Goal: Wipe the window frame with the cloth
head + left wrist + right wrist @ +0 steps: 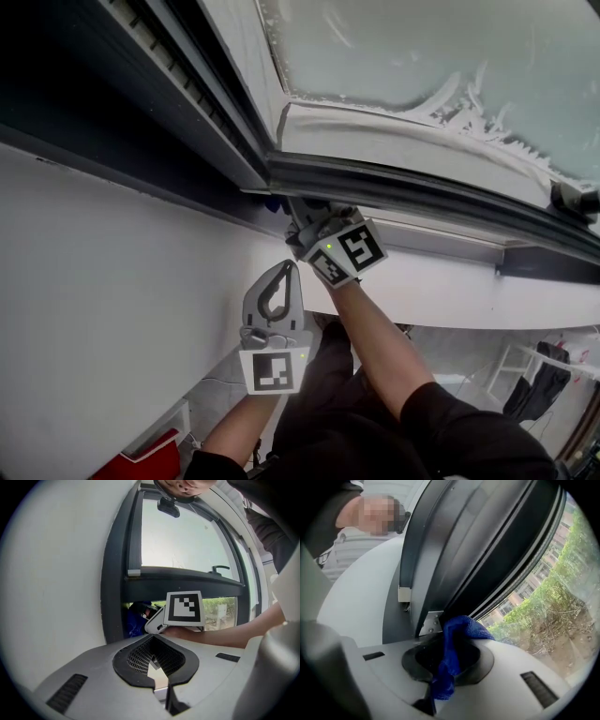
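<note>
The right gripper (pixel 440 670) clamped a fold of blue cloth (pixel 459 634) at the dark window frame's (pixel 440 550) corner, picture centre; the left gripper (pixel 289 274) hung below, closed on nothing. Dragged across the metal bracket (pixel 431 623), the cloth could snag and pull free.

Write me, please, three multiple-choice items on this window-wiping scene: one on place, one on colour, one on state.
1. The blue microfibre cloth is: A on the floor; B in the right gripper; C over the handle.
2. The metal window frame is: A dark grey; B red; C yellow.
3. The left gripper is: A wide open; B shut on the cloth; C shut, empty.
B: the cloth is pinched between its jaws. A: the frame bars look dark grey. C: its jaws meet with nothing between.
</note>
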